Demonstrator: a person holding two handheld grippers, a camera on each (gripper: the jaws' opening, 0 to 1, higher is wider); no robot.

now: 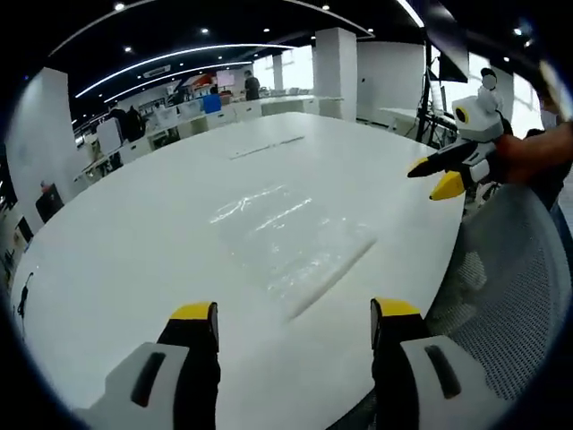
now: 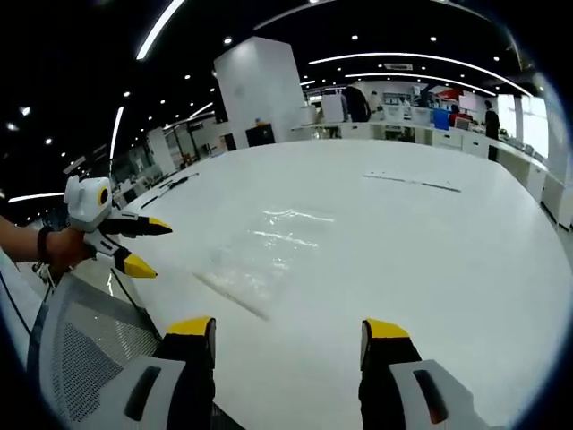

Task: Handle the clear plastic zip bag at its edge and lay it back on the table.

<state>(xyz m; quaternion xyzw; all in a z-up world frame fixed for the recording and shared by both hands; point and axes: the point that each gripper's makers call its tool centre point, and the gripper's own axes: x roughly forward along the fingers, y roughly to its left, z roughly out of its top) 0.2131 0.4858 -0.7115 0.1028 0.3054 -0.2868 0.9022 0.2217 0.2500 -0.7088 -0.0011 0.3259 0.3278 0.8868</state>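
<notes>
Bag: our clear zip bag (image 1: 291,240) lies flat on the white table (image 1: 134,269), and nothing holds it.
Bag from left tongs: we see it straight ahead of our left tongs (image 1: 295,327), a little past the tips, near the table's close edge.
Bag from right tongs: it sits ahead of our right tongs (image 2: 288,339) and a bit to their left side.
Long way of bag: it runs away from both tongs, out toward the middle of the table.
Zip edge: we think the darker line at the end nearest us is the zip.
Left tongs: wide open, holding nothing.
Right tongs: wide open, holding nothing.
Nearer tongs: we think the left one is closer, because the bag's near edge sits right in front of it.
</notes>
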